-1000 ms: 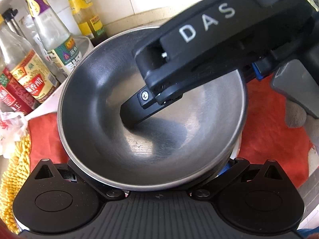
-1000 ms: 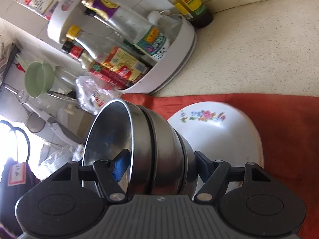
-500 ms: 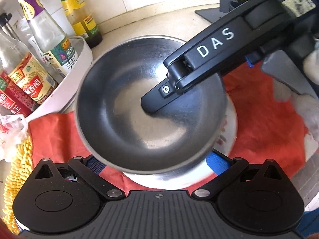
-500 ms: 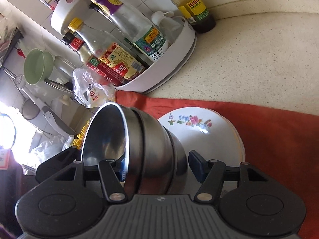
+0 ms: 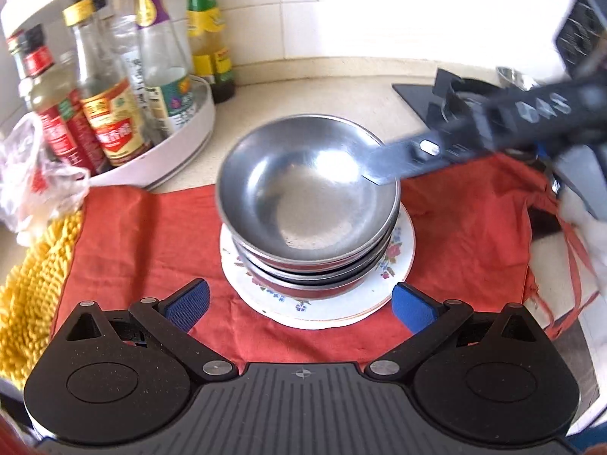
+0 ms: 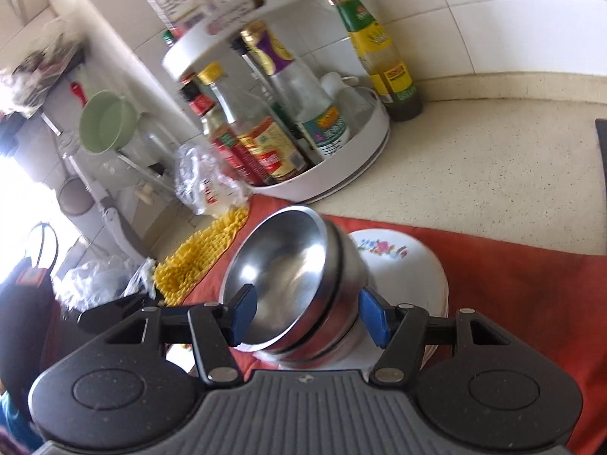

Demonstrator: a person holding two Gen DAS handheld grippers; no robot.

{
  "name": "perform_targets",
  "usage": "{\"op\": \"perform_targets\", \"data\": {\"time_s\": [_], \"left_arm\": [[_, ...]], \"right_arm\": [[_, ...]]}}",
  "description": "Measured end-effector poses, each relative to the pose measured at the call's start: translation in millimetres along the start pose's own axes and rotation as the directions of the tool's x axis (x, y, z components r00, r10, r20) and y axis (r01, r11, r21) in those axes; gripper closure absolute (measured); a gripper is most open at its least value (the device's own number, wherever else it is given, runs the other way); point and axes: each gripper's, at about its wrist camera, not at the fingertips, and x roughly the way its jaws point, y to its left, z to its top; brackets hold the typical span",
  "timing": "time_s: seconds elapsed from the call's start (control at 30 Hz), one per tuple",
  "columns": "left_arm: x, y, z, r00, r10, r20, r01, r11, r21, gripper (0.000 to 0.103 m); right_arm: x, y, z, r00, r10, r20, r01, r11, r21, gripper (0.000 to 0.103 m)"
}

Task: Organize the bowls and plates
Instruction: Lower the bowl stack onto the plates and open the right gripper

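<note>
Left gripper (image 5: 299, 305) nearest, jaws wide apart, holding nothing, stacked steel bowls (image 5: 309, 204) on floral plate (image 5: 322, 313) atop red cloth (image 5: 144, 235) on worktop (image 5: 322, 87), right gripper (image 6: 307, 313) jaws apart w/ stack between, contact unclear, its finger (image 5: 402, 159) blurred over bowl rim, bottle rack (image 5: 189, 129) behind, partly cut off.

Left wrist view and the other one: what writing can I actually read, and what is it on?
Nothing reads cleanly.
Right tongs: three pale letters, motion-blurred.
Red-and-yellow bottle label: Chinese characters, too blurred.
Yellow-labelled bottle: print too small.
</note>
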Motion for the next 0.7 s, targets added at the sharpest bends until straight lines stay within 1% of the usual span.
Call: {"op": "perform_targets", "data": {"time_s": [0.1, 0.17, 0.23, 0.37, 0.43, 0.5, 0.57, 0.7], "left_arm": [[-5, 3, 0, 1.0, 0.018, 0.014, -0.018, 0.999, -0.032, 0.0], [-5, 9, 2, 0.999, 0.031, 0.028, -0.029, 0.997, -0.071, 0.0], [-5, 15, 4, 0.998, 0.043, 0.046, -0.037, 0.992, -0.122, 0.0], [-12, 12, 1, 0.994, 0.091, 0.068, -0.078, 0.982, -0.174, 0.0], [-14, 9, -1, 0.994, 0.088, 0.071, -0.072, 0.978, -0.195, 0.0], [-16, 5, -3, 0.993, 0.096, 0.073, -0.079, 0.973, -0.215, 0.0], [-18, 0, -6, 0.99, 0.12, 0.076, -0.1, 0.968, -0.229, 0.0], [-18, -7, -12, 0.987, 0.136, 0.081, -0.11, 0.958, -0.263, 0.0]], "right_arm": [[-10, 9, -7, 1.0, -0.028, 0.008, 0.028, 0.999, -0.019, 0.045], [-16, 13, -14, 0.999, -0.051, 0.015, 0.051, 0.999, -0.008, 0.045], [-23, 18, -21, 0.995, -0.092, 0.027, 0.092, 0.996, -0.012, 0.045], [-34, 31, -38, 0.984, -0.173, 0.054, 0.175, 0.983, -0.053, 0.045], [-40, 36, -47, 0.979, -0.194, 0.057, 0.198, 0.978, -0.066, 0.044], [-45, 38, -56, 0.976, -0.212, 0.057, 0.216, 0.975, -0.06, 0.042], [-49, 39, -64, 0.971, -0.231, 0.057, 0.234, 0.971, -0.049, 0.042], [-57, 41, -76, 0.952, -0.294, 0.091, 0.298, 0.954, -0.031, 0.041]]}}
